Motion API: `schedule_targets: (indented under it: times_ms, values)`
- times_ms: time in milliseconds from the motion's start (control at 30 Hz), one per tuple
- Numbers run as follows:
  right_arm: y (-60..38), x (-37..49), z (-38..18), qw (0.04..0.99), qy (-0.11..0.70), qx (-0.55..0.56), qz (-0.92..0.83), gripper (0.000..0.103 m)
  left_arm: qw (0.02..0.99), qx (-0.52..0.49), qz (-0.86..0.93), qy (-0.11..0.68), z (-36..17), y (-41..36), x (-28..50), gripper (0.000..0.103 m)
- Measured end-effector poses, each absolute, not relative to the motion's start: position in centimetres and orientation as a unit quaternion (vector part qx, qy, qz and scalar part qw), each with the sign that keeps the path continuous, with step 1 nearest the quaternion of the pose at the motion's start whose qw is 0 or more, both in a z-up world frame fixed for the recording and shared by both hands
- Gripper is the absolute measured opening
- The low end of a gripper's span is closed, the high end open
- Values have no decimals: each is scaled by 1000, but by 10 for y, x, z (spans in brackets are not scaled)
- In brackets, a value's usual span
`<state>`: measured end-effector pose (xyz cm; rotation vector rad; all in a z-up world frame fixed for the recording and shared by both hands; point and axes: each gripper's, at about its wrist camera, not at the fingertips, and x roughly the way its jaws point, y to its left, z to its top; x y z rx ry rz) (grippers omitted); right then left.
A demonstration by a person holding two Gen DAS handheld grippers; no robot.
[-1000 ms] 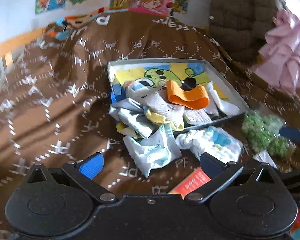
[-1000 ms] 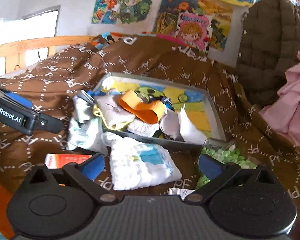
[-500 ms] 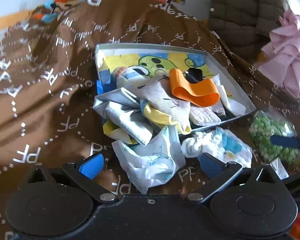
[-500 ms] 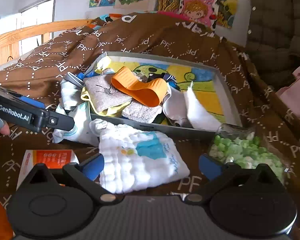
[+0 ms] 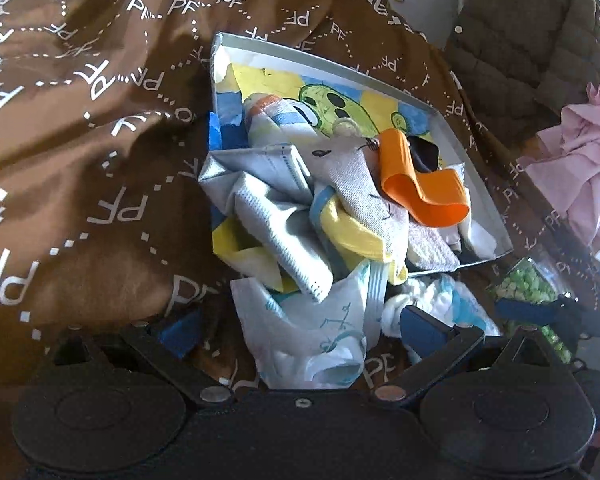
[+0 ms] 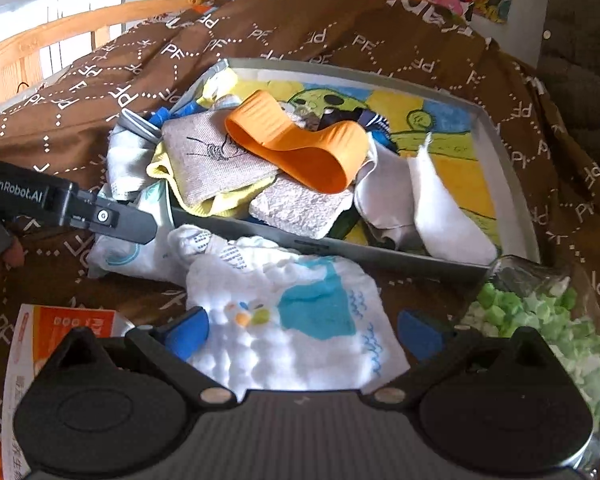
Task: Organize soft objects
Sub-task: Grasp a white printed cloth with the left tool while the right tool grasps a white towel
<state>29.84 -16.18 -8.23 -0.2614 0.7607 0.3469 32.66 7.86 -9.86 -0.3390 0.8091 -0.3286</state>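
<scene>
My left hand-held gripper (image 5: 300, 330) and right hand-held gripper (image 6: 304, 334), both released, straddle a crumpled white cloth (image 5: 312, 332) and white muslin washcloth (image 6: 296, 320) beside the grey tray (image 6: 380, 254).

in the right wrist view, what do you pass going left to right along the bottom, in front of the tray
orange and white packet → white muslin cloth with a teal patch → clear bag of green foam bits

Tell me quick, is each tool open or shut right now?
Left tool: open, empty, around the crumpled white cloth.
Right tool: open, empty, over the white and teal cloth.
</scene>
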Motion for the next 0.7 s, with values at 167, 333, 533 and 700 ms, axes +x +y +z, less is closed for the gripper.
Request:
schedule_targets:
  times_ms: [167, 333, 533, 700]
  values:
    - [-158, 304, -88, 899, 382, -131, 170, 103, 891, -161, -156, 394, -99, 79, 328, 93]
    - [-159, 307, -91, 896, 394, -107, 173, 102, 892, -152, -143, 401, -97, 78, 328, 67]
    - [-158, 305, -93, 893, 402, -90, 179, 95, 888, -164, -155, 401, -99, 79, 327, 56]
    - [-156, 303, -92, 893, 402, -90, 183, 85, 889, -157, -156, 400, -95, 75, 324, 52]
